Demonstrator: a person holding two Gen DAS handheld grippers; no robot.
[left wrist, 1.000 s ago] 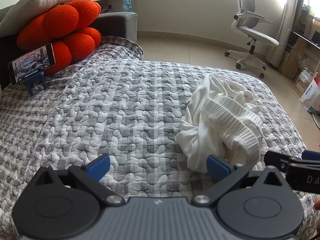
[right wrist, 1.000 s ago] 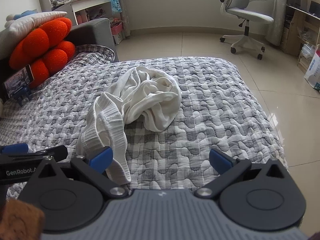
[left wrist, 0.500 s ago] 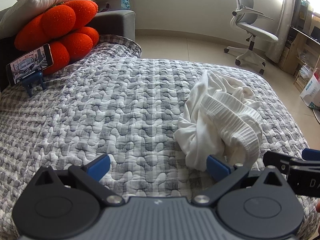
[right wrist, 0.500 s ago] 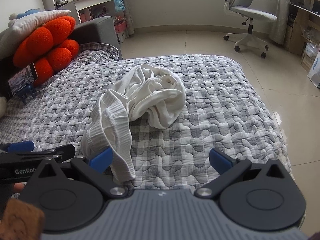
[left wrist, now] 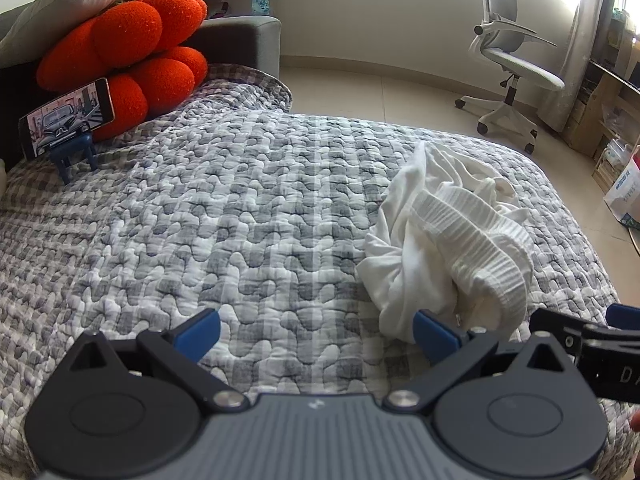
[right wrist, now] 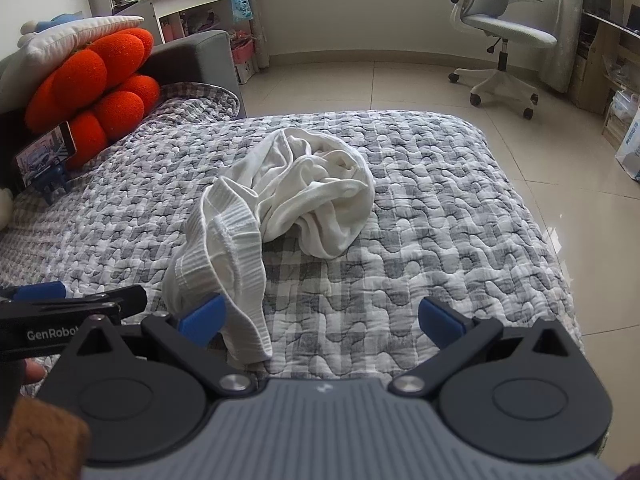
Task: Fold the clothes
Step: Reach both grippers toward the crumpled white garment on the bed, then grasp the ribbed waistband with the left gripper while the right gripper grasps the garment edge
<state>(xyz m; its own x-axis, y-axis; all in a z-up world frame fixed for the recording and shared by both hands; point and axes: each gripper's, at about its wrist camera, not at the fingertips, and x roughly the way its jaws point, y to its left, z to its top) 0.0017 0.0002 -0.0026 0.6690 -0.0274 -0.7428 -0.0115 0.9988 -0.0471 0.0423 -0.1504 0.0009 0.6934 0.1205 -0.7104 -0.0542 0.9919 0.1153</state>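
Note:
A crumpled white garment point(left wrist: 452, 240) point(right wrist: 288, 200) with a ribbed band lies bunched on the grey checked quilt point(left wrist: 240, 220) point(right wrist: 440, 208). In the left wrist view my left gripper point(left wrist: 316, 334) is open, the heap just beyond its right fingertip. In the right wrist view my right gripper point(right wrist: 320, 320) is open too, its left fingertip at the ribbed band's near end. Nothing is held in either one. Each gripper's tip shows at the edge of the other's view.
An orange plush cushion point(left wrist: 128, 52) under a white pillow leans on the grey headboard at the far left. A phone on a blue stand point(left wrist: 66, 124) sits on the quilt beside it. An office chair point(right wrist: 504, 40) stands on the tiled floor beyond; shelves and boxes line the right wall.
Both grippers have drifted slightly; in the right view the garment has shifted rightward and a bit nearer. The cloth itself has not moved, and both stay open.

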